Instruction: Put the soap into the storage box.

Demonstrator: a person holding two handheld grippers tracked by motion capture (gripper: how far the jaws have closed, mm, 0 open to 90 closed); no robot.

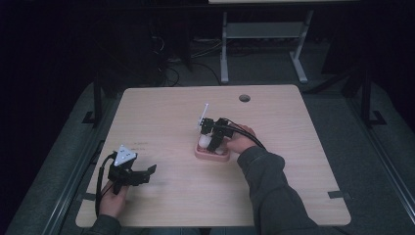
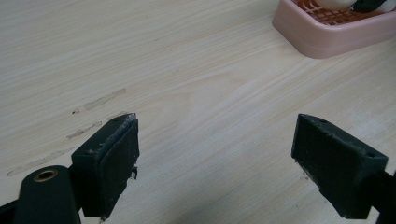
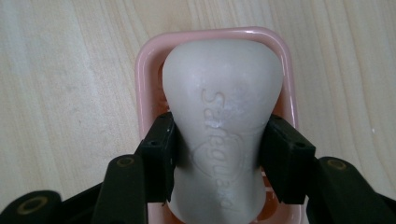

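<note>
A white bar of soap [image 3: 224, 116] with raised lettering lies in a pink soap dish [image 3: 144, 70]. My right gripper [image 3: 219, 154] is shut on the soap's narrow waist, both pads pressed against its sides. In the high view that gripper [image 1: 214, 142] points down over the pink dish [image 1: 211, 155] at the table's middle, with the soap [image 1: 203, 142] pale beneath it. My left gripper [image 1: 142, 172] rests low at the near left of the table, open, nothing between its fingers. In the left gripper view the left gripper [image 2: 215, 154] has bare wood between its pads and the dish [image 2: 327, 37] lies at the upper right.
The light wooden table [image 1: 171, 112] has a round cable hole [image 1: 244, 98] near its far edge. Faint scuff marks [image 2: 100, 100] mark the wood by the left gripper. A grey desk frame [image 1: 264, 34] stands on the dark floor beyond the table.
</note>
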